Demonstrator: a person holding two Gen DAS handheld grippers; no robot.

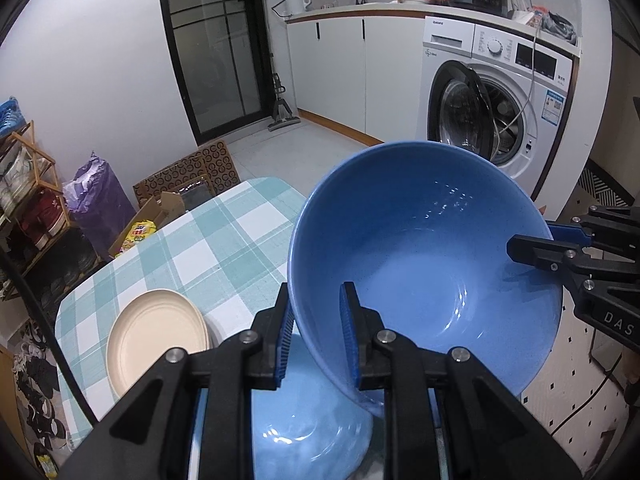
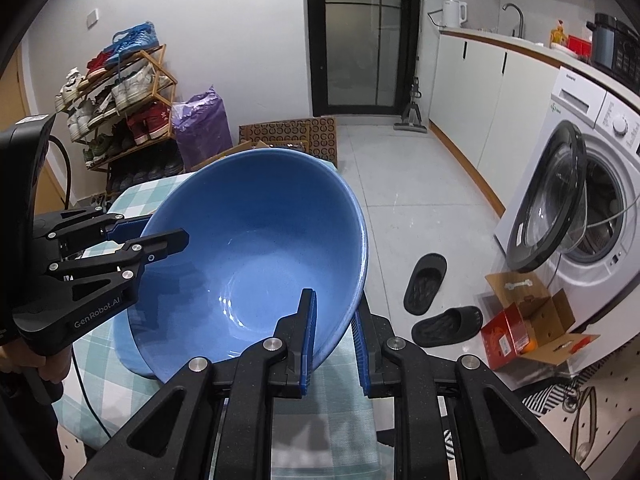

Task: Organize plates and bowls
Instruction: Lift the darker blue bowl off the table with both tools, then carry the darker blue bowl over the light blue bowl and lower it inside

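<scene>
A large blue bowl (image 1: 420, 248) (image 2: 248, 232) hangs tilted above the table, held by its rim on two opposite sides. My left gripper (image 1: 316, 340) (image 2: 160, 240) is shut on the near-left rim, one finger inside the bowl and one outside. My right gripper (image 2: 334, 344) (image 1: 528, 248) is shut on the opposite rim in the same way. Under it, a second blue bowl (image 1: 312, 420) (image 2: 124, 344) rests on the checked tablecloth (image 1: 208, 248). A stack of beige plates (image 1: 156, 332) lies at the table's left.
A washing machine (image 2: 580, 208) with its door open stands to the right. Black slippers (image 2: 426, 280) and an open cardboard box (image 2: 528, 320) lie on the floor. A shoe rack (image 2: 120, 104) and a purple bag (image 2: 200, 124) stand beyond the table.
</scene>
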